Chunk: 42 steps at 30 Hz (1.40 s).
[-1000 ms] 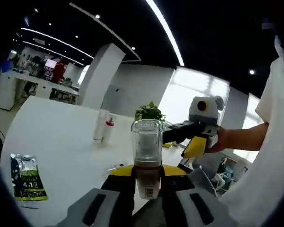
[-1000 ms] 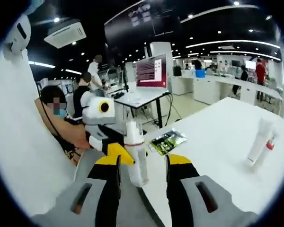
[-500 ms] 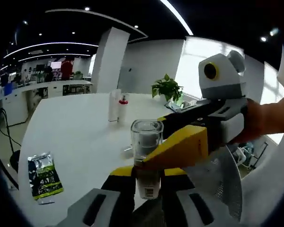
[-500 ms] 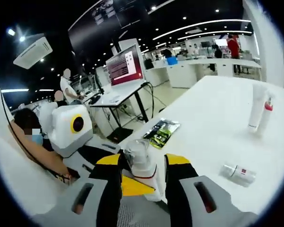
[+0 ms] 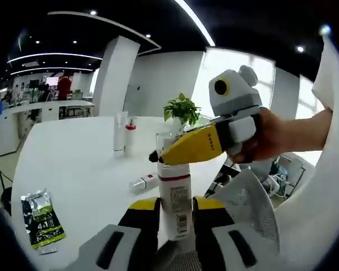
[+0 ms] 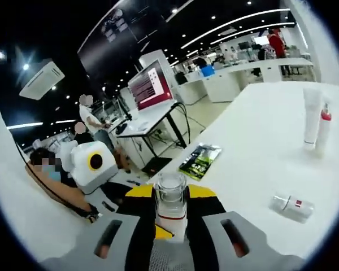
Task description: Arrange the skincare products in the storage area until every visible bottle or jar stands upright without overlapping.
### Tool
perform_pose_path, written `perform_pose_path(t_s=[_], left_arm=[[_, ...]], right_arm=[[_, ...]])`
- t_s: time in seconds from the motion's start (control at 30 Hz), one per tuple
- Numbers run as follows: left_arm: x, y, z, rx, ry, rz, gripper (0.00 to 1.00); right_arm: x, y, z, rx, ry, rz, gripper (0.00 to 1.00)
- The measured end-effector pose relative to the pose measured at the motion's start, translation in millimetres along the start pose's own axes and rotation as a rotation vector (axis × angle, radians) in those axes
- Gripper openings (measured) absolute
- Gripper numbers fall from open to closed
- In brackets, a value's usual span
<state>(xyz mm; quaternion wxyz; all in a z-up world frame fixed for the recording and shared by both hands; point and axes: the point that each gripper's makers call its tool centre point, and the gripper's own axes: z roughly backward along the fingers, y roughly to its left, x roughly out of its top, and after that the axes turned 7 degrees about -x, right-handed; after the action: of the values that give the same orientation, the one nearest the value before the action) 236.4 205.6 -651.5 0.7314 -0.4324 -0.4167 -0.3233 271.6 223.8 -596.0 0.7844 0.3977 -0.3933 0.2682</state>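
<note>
Both grippers closed on one bottle (image 5: 174, 195), right gripper (image 5: 169, 158) hiding its cap

In the left gripper view a capped bottle (image 5: 174, 195) stands upright between the jaws of the left hand-held gripper (image 5: 174, 217), with the right hand-held gripper (image 5: 183, 151) closed round its top from the right. On the bench (image 5: 73, 169), a sachet (image 5: 38, 218) lies near left, a small bottle (image 5: 142, 182) lies on its side just left of the held one, and a tube (image 5: 120, 131) and pump bottle (image 5: 130, 137) stand side by side farther off.
</note>
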Motion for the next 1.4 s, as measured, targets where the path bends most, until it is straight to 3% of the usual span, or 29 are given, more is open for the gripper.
perform_pose_path(t_s=[0.27, 0.37, 0.47, 0.63, 0.7, 0.77, 0.8, 0.87, 0.93, 1.0, 1.07, 1.1, 1.17, 1.27, 1.3, 1.33, 1.4], left_arm=[[11.2, -27.0, 0.0, -0.17, -0.06, 0.055, 0.33], [17.1, -35.8, 2.4, -0.246, -0.091, 0.117, 0.32], [19.8, -36.6, 4.3, -0.264, -0.104, 0.122, 0.32], [19.9, -46.5, 4.0, -0.306, -0.103, 0.118, 0.32], [21.0, -53.2, 6.3, -0.342, -0.103, 0.098, 0.22], [23.7, -52.9, 7.6, -0.334, -0.114, 0.109, 0.22], [28.2, -54.1, 9.1, -0.35, -0.133, 0.141, 0.21], [32.1, -39.7, 13.4, -0.289, -0.15, 0.102, 0.21], [36.3, -29.3, 16.2, -0.239, -0.157, 0.134, 0.2], [37.4, -13.1, 18.3, -0.156, -0.144, 0.154, 0.2], [33.3, 4.0, 20.6, -0.079, -0.123, 0.182, 0.19], [28.7, 16.3, 23.1, -0.005, -0.094, 0.157, 0.19], [22.4, 28.1, 26.7, 0.076, -0.044, 0.168, 0.19], [26.5, 41.9, 34.4, 0.169, -0.058, 0.151, 0.19], [21.7, 48.4, 40.0, 0.224, -0.021, 0.135, 0.19], [22.6, 50.6, 41.7, 0.246, -0.027, 0.118, 0.19], [19.8, 54.0, 44.7, 0.284, -0.03, 0.134, 0.19]], right_arm=[[25.6, 25.8, 34.9, 0.285, -0.044, 0.087, 0.17], [25.2, 38.7, 43.7, 0.378, -0.033, 0.111, 0.17], [22.9, 50.2, 46.6, 0.452, -0.022, 0.128, 0.17], [22.2, 66.2, 42.5, 0.539, -0.032, 0.127, 0.17], [23.2, 67.3, 37.6, 0.542, -0.038, 0.13, 0.17], [29.0, 69.1, 34.7, 0.558, -0.054, 0.12, 0.17], [33.4, 69.7, 31.7, 0.554, -0.07, 0.111, 0.17], [40.1, 63.5, 25.1, 0.509, -0.098, 0.105, 0.17], [47.9, 54.6, 16.8, 0.444, -0.126, 0.057, 0.17], [52.2, 38.7, 3.3, 0.329, -0.135, -0.018, 0.18], [51.0, 28.9, -8.7, 0.212, -0.14, 0.036, 0.2], [46.9, 16.0, -16.8, 0.096, -0.118, 0.089, 0.21], [39.9, 13.8, -28.7, 0.012, -0.096, 0.097, 0.22], [29.6, 10.7, -42.4, -0.081, -0.058, 0.024, 0.22], [30.6, 2.0, -45.8, -0.157, -0.069, -0.045, 0.24], [32.1, -0.2, -48.2, -0.185, -0.084, -0.093, 0.26], [27.7, 4.9, -54.1, -0.185, -0.069, -0.14, 0.24]])
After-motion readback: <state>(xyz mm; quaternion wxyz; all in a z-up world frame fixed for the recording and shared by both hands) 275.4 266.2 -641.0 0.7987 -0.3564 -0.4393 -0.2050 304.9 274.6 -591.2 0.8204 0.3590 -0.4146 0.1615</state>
